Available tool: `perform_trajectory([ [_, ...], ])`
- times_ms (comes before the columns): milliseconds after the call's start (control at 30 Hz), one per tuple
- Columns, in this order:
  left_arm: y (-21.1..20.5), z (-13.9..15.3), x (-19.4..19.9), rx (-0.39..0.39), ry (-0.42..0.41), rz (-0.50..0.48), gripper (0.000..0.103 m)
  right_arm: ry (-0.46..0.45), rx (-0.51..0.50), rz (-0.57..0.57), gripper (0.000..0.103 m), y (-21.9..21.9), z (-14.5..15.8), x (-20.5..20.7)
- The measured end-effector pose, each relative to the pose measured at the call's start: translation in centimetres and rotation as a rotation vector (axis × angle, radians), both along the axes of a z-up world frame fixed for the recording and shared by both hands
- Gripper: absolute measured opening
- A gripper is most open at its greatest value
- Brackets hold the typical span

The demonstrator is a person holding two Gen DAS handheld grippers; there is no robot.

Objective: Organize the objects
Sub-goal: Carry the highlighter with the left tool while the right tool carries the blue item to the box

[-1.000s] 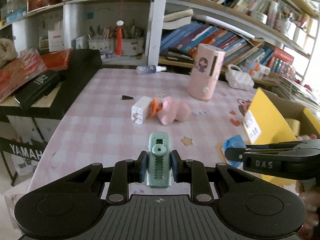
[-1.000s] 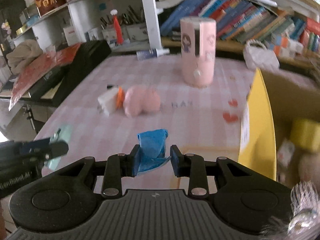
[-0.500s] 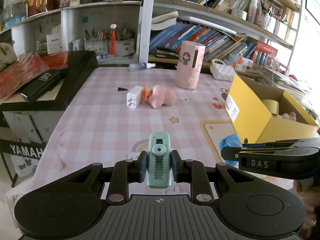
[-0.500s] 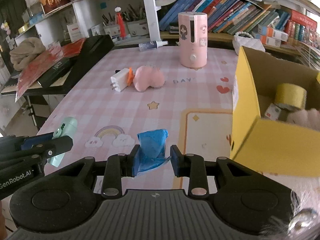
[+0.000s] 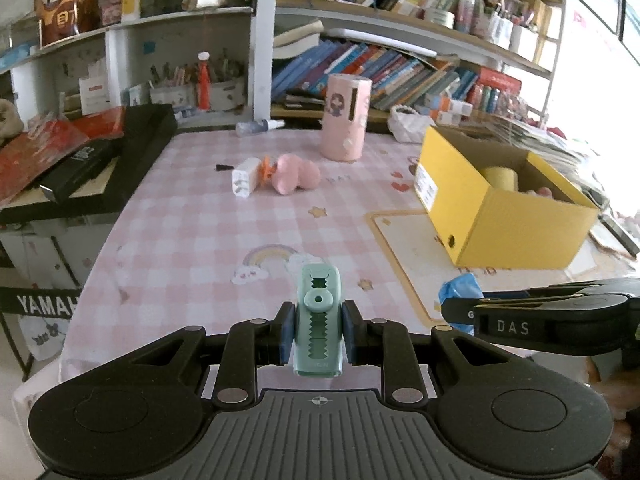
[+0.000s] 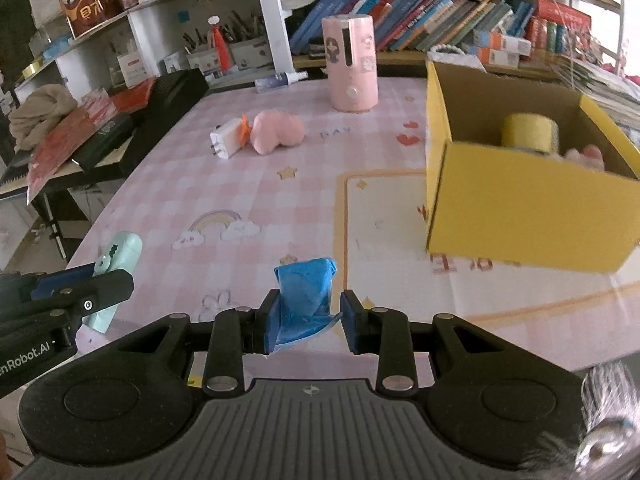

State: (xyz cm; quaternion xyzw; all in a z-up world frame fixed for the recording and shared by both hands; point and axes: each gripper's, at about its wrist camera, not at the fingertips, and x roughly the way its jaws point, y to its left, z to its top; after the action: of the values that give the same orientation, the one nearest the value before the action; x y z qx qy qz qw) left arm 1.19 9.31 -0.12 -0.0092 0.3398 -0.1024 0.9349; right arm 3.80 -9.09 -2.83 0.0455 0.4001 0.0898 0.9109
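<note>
A mint-green plastic clip (image 5: 318, 320) with a toothed middle sits clamped in the left gripper (image 5: 317, 334), held above the near edge of the pink checked tabletop (image 5: 192, 232). The right gripper (image 6: 306, 322) pinches a crumpled blue plastic wad (image 6: 306, 292). Its side reads "DAS". Off to the right stands an open yellow cardboard box (image 6: 520, 208) holding a yellow tape roll (image 6: 528, 130).
</note>
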Motion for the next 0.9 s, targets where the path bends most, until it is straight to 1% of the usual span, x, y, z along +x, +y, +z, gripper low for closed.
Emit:
perform_trajectory([
  [200,-0.6,-0.3,-1.6,0.004,0.01,-0.039,0.023,0.022,0.015,-0.045,0.029,-0.7,-0.6,-2.3],
  [333,-1.4,-0.3,-2.0,0.002,0.009,-0.082,0.023,0.025,0.013,-0.078,0.029,-1.4,-0.7,-3.8],
  [467,-2.4,-0.2,-2.0,0.003,0.001,-0.132,0.023,0.023,0.015,-0.136,0.029,-2.6,-0.6,-4.9],
  [667,-4.9,-0.1,-1.7,-0.003,-0.013,-0.213,0.023,0.011,0.008,-0.225,0.029,-5.1,-0.2,-6.1],
  [900,-8.8,0.1,-0.8,-0.011,-0.022,-0.312,0.023,0.003,-0.003,-0.324,0.029,-8.7,0.1,-7.4],
])
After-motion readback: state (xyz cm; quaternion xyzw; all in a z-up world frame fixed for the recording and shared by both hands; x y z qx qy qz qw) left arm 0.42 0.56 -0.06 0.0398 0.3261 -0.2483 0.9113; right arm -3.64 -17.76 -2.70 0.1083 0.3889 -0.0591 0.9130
